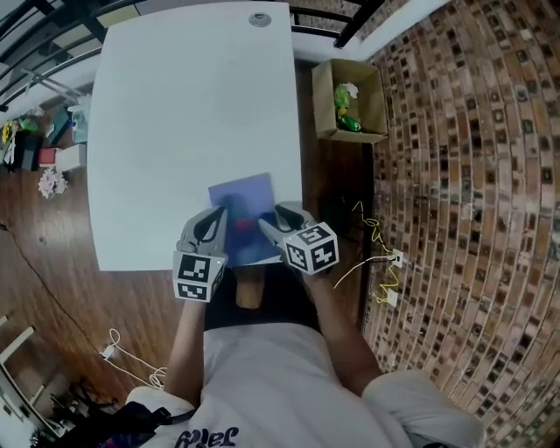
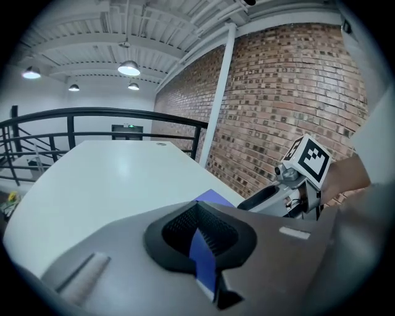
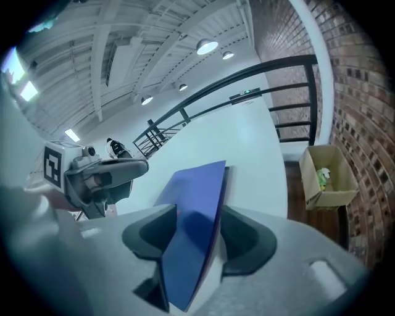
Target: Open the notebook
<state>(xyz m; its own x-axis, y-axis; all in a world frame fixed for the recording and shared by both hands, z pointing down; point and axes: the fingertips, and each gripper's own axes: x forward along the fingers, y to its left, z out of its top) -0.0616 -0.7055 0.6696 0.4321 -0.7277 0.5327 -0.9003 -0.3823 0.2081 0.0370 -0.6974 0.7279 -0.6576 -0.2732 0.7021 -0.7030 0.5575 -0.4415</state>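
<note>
Person: seen from above in a white shirt (image 1: 262, 376), both forearms reaching to the near edge of the table (image 1: 175, 114).
Left gripper (image 1: 214, 226): jaws closed together on a thin blue edge of the notebook (image 1: 249, 197), which runs through the seam between the pads.
Right gripper (image 1: 273, 226): jaws stand wide apart; the notebook's blue cover passes between them, unclamped.
Notebook: blue, lying at the near edge of the table, with both grippers at its near side.
Table: white, with a small round fitting (image 1: 260, 19) at its far end.
Floor (image 1: 52, 227): dark wood, with loose cables (image 1: 376, 254) to the right.
Cardboard box (image 1: 325, 96): on the floor just beside the table's far right side, something green (image 1: 347, 121) inside.
Brick wall (image 1: 464, 175): along the right.
Railing (image 2: 92, 114): black, beyond the table's far end.
</note>
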